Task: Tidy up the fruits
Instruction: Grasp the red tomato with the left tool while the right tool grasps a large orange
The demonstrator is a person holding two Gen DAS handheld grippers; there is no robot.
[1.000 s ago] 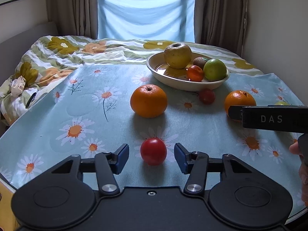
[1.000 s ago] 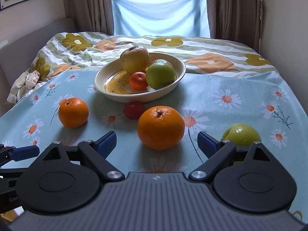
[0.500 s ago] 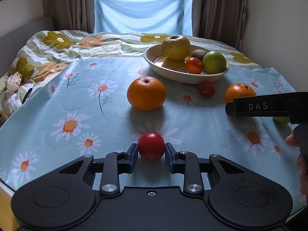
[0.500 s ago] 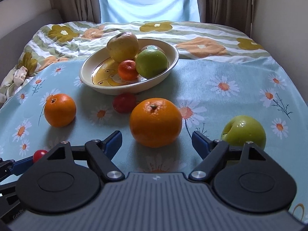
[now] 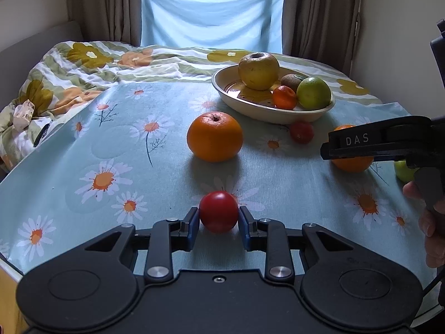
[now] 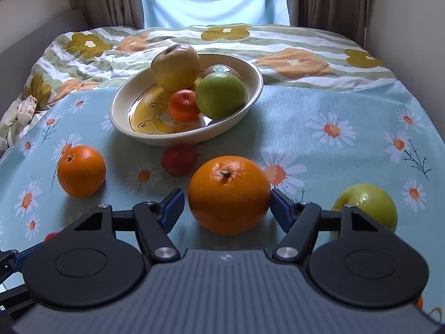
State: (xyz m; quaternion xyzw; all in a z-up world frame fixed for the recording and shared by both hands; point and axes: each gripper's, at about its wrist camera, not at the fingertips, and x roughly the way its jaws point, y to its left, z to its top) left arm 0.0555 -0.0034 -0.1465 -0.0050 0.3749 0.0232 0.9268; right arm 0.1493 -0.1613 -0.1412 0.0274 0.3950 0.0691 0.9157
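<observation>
Near the front edge of the bench (image 5: 69, 144), the left gripper (image 5: 218, 224) has its fingers clamped on a small red tomato (image 5: 218, 211). Further right, the right gripper (image 6: 227, 207) is closing its fingers around a big orange (image 6: 228, 193); its right finger seems to touch, the left stands just clear.

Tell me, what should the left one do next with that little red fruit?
Probably lift it toward the bowl. The left hand-held gripper is already shut on the small red fruit, which sits low over the flowered cloth.
</observation>
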